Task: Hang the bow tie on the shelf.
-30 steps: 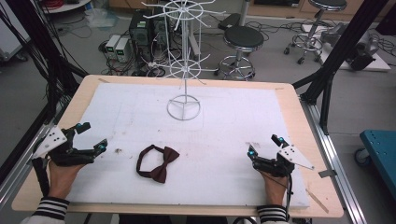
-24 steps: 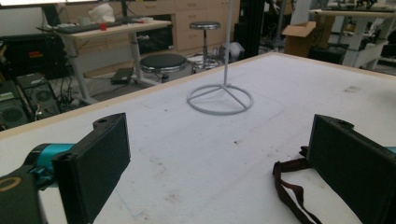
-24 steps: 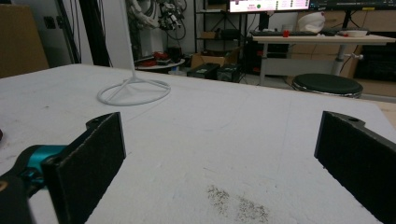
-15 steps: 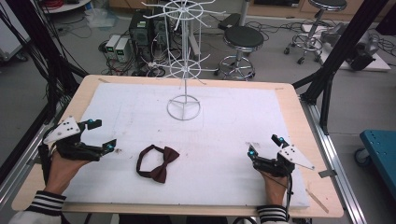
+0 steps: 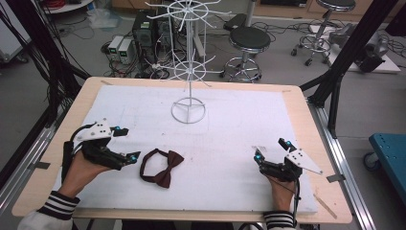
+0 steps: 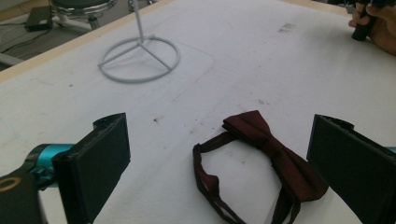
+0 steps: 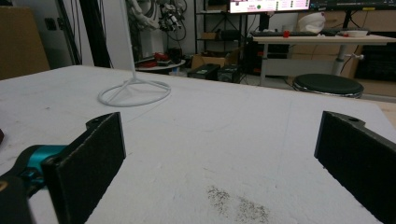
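Observation:
A dark red bow tie (image 5: 162, 167) (image 6: 261, 156) with its neck strap lies flat on the white mat (image 5: 230, 129), front and left of centre. My left gripper (image 5: 125, 143) (image 6: 219, 163) is open just left of it, jaws wide, the tie lying ahead between them in the left gripper view. A white wire display stand (image 5: 188, 108) (image 6: 139, 58) (image 7: 134, 93) rises from a ring base at the mat's back centre. My right gripper (image 5: 273, 149) (image 7: 219, 163) rests open near the front right, nothing between its jaws.
The mat covers a wooden table (image 5: 72, 110). Beyond the far edge are stools (image 5: 248, 43), computer boxes (image 5: 119, 48) and cables on the floor. Black frame posts (image 5: 344, 52) stand at the right. A blue cart (image 5: 390, 158) sits off the table's right side.
My left gripper has moved right and slightly forward, closing in on the bow tie. The right gripper and the tie have stayed where they were.

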Tool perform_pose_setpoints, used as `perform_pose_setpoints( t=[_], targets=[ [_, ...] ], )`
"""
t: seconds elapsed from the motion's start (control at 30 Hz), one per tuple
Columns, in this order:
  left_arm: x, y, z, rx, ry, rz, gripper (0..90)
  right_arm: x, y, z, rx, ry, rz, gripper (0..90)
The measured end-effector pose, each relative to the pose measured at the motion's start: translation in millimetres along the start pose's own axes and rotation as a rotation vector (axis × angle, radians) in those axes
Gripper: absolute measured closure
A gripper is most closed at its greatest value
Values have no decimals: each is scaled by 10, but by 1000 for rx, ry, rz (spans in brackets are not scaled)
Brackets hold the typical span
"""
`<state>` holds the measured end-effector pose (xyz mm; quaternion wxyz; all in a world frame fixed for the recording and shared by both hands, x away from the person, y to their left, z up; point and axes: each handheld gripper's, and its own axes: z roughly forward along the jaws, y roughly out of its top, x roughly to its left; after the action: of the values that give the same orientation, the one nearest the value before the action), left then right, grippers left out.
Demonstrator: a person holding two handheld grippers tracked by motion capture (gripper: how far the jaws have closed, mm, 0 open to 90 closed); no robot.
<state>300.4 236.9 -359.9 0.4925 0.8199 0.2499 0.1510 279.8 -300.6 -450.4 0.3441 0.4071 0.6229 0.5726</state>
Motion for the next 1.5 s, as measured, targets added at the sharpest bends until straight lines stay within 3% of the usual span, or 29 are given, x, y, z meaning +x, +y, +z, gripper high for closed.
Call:
perform_pose_setpoints(
  t=[0.67,1.17,1.5],
  targets=[
    [-253,122,491,171,-59,34,65,1,-1,-2,-4,2,5,12],
    [-376,61,822,336,-84,64,65,-5,-2,-5,-5,2,8,12],
    [-442,24,993,415,-82,70,82,-9,-2,-5,-7,2,6,12]
  ],
)
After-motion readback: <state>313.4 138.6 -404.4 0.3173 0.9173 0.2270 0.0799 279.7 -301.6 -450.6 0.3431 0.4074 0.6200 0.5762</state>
